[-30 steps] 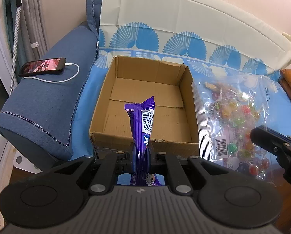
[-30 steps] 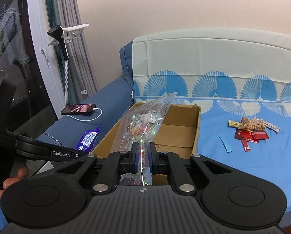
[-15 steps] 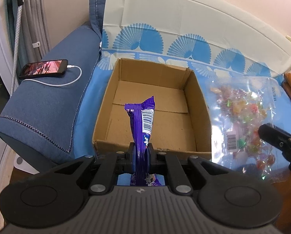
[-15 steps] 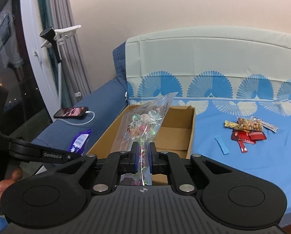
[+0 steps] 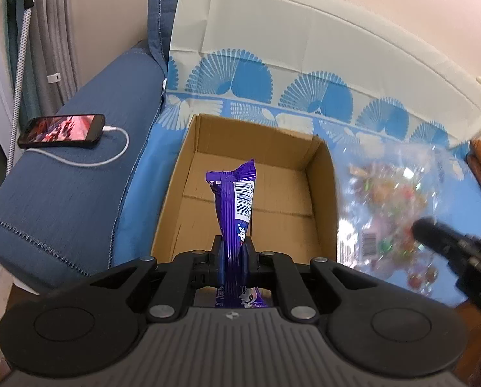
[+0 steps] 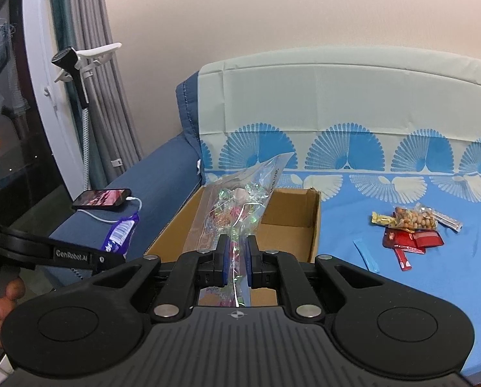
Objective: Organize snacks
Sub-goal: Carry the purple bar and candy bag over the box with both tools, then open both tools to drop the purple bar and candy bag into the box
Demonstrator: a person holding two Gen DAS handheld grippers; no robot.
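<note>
**Both grippers carrying snacks toward the box**

Left gripper (image 5: 232, 258) is clenching a purple foil snack bar (image 5: 234, 206) upright, hanging just above the near edge of the open brown cardboard box (image 5: 208, 148), probably lining up a drop inside. Right gripper (image 6: 235, 258) is pinching a clear plastic bag of wrapped candies (image 6: 240, 206), also over the box's near edge. Box is sitting on a blue fan-print sofa cover (image 6: 434, 274); loose snack packets (image 6: 411, 229) are lying right of the box, a charging phone (image 5: 63, 127) left on the armrest.
</note>
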